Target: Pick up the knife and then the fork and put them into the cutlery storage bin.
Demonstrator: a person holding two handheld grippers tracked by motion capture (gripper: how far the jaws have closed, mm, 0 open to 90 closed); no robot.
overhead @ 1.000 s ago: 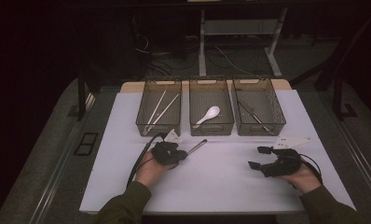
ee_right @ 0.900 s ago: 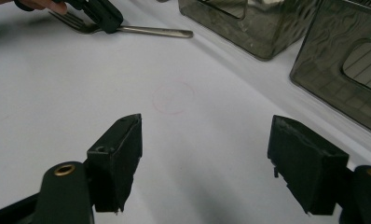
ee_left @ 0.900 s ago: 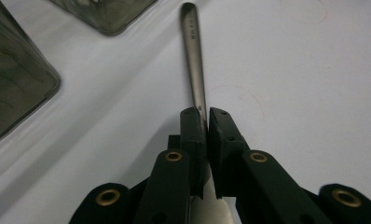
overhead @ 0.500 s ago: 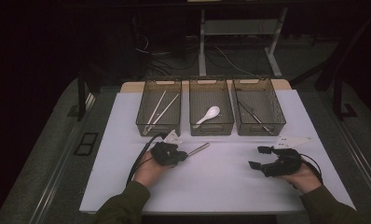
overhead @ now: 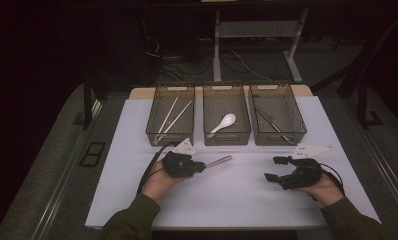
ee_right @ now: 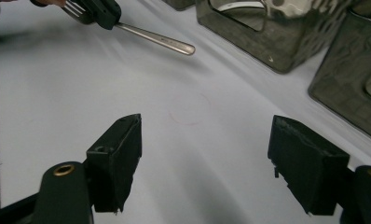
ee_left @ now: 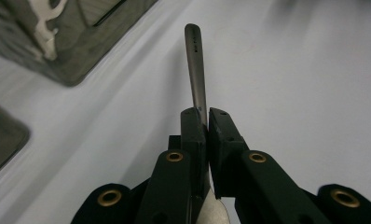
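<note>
Steel is what I have in my left gripper (ee_left: 206, 122): its jaws are clamped on a fork (ee_left: 195, 65), handle pointing away over the white table (overhead: 237, 195). From the high view I can't make out the tines; the right gripper view shows them (ee_right: 74, 8) poking out behind the left gripper's jaws. My right gripper (ee_right: 207, 163) rests on the table with its jaws apart, nothing between them. The high view alone shows three mesh bins (overhead: 227, 137) in a row, chopsticks (overhead: 171, 116) left, a white spoon (overhead: 223, 123) in the middle.
</note>
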